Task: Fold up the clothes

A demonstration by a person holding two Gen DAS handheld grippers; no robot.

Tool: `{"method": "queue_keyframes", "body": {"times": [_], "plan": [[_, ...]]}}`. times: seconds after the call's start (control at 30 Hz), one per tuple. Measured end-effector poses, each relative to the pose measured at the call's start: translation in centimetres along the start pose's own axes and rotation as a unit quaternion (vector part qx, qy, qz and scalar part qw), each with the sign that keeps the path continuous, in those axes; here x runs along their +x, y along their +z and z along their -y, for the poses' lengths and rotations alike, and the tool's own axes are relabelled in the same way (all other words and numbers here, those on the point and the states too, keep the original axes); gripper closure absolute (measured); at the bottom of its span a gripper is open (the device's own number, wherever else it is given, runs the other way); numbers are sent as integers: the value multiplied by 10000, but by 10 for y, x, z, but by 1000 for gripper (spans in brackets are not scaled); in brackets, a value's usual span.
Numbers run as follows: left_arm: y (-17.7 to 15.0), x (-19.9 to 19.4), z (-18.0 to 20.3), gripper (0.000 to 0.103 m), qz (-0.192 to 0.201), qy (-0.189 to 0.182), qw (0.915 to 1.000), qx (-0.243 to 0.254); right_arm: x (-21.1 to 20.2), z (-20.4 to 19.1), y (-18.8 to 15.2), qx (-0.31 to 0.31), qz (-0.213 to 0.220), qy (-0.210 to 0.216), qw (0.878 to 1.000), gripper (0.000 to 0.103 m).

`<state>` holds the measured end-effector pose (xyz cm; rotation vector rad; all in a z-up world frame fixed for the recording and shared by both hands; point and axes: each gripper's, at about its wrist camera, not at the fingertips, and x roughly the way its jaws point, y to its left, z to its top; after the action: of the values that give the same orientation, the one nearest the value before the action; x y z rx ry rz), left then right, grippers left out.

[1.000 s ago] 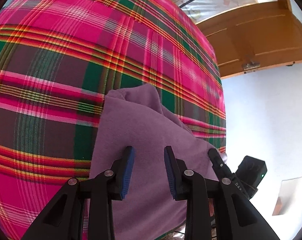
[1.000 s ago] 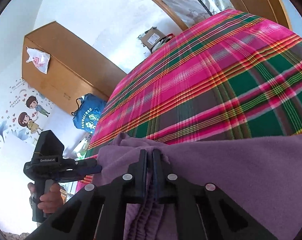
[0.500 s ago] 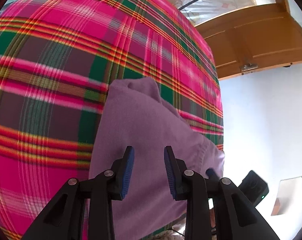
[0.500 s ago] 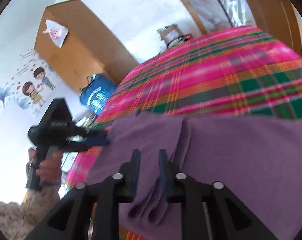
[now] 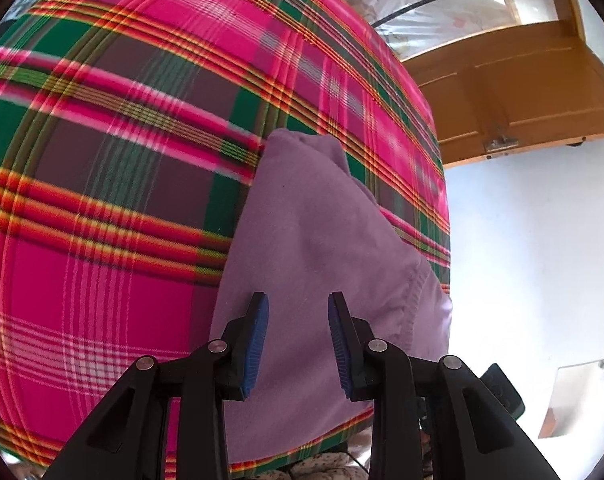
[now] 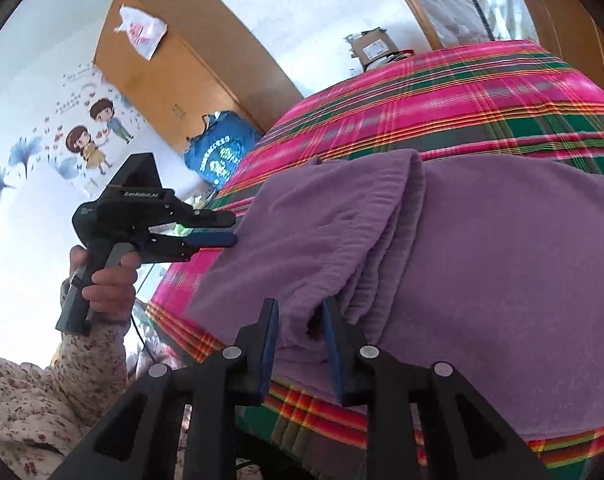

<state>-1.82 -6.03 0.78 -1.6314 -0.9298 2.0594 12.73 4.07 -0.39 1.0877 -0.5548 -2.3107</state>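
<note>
Purple cloth, a soft folded garment (image 5: 314, 240), lies on a bed covered by a pink, green and red plaid blanket (image 5: 114, 160). In the left wrist view its long axis runs from the bottom centre of the frame up to a narrow rounded end near the middle, pointing away from the camera. The left gripper (image 5: 298, 336) hangs above the near part of the garment, its blue-padded jaws spread wide with nothing between them. In the right wrist view the garment (image 6: 482, 248) fills the centre and right, a thick fold ridge running from upper centre to lower centre. The right gripper (image 6: 298, 340) is parted, a loose bunch of the fold sitting between its jaws, ungrasped. A hand (image 6: 106, 280) at left holds the left gripper's handle.
</note>
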Motion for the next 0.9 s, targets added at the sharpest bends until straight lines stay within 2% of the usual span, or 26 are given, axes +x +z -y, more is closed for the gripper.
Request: {"method": "queue_keyframes", "body": {"times": [0.2, 0.27, 0.3, 0.47, 0.57, 0.77, 0.87, 0.9], "plan": [[-3, 1, -3, 71, -35, 26, 10000, -14, 8, -7, 2, -303, -106, -184, 9993, 79], [-4, 2, -4, 71, -47, 26, 10000, -21, 11, -8, 1, -419, -180, -266, 9986, 93], [-4, 3, -4, 71, -49, 30, 10000, -10, 8, -7, 0, -491, -197, -295, 9982, 95], [-6, 2, -6, 71, -89, 32, 10000, 21, -10, 2, 6, -351, -95, -182, 9992, 96], [-6, 3, -7, 71, -99, 52, 9999, 12, -8, 5, 3, -245, -197, -124, 9994, 96], [-5, 2, -9, 71, -105, 29, 9999, -17, -5, 3, 1, -275, -339, -309, 9986, 94], [-5, 0, -9, 71, -76, 24, 10000, -25, -6, -7, 1, -508, -337, -544, 9967, 94], [-6, -1, -9, 71, -57, 25, 10000, -18, -7, -13, 1, -627, -281, -607, 9958, 91]]}}
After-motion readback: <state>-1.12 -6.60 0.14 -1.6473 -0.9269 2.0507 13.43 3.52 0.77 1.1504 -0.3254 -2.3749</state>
